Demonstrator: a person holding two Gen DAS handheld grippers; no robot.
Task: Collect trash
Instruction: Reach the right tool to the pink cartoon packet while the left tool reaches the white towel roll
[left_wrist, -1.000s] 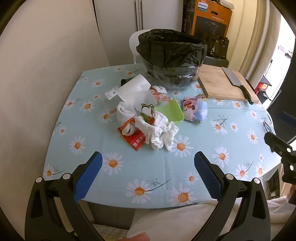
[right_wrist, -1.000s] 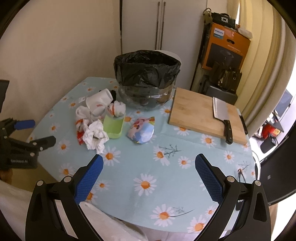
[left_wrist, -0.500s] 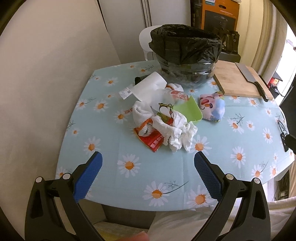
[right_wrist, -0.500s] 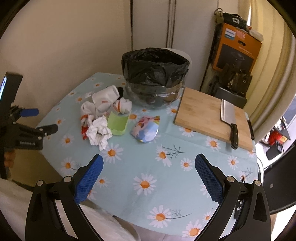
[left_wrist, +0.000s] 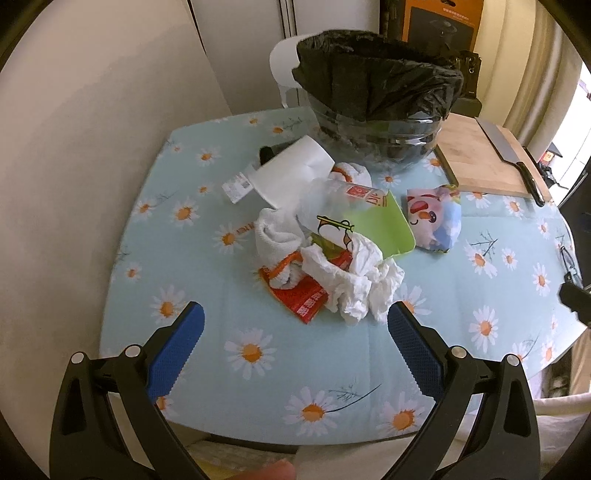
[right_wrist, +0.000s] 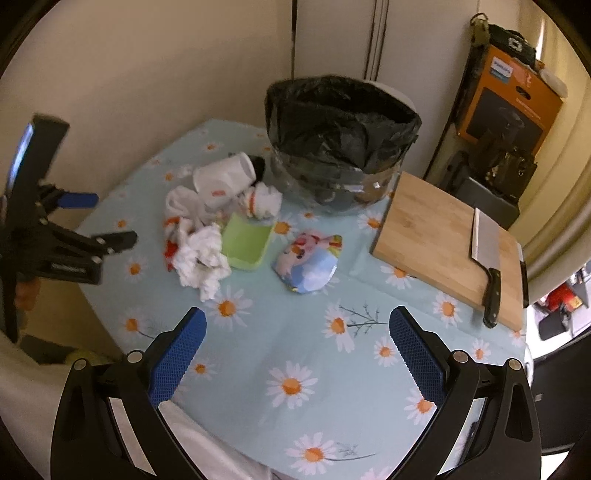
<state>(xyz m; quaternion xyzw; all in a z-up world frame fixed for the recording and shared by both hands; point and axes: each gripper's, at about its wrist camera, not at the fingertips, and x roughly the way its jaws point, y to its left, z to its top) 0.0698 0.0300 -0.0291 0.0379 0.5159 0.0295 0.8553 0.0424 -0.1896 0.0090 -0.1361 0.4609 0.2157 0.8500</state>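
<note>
White crumpled tissue (left_wrist: 354, 280) lies just ahead of the spread-wide, empty left gripper (left_wrist: 295, 332), nearer it than the equally spread, empty right gripper (right_wrist: 297, 334).

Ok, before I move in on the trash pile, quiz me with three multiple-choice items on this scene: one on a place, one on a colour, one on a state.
1. Where does the cleaver lie?
A. on the wooden cutting board
B. inside the bin
C. among the tissues

2. What colour is the liner of the trash bin?
A. white
B. black
C. blue

3. How is the left gripper?
A. shut on a tissue
B. shut on nothing
C. open, holding nothing

Answers: 1 A, the blade rests flat on the board, by its right edge. 2 B, a black bag drapes over the rim. 3 C, its blue pads stand wide apart short of the crumpled tissue.
</note>
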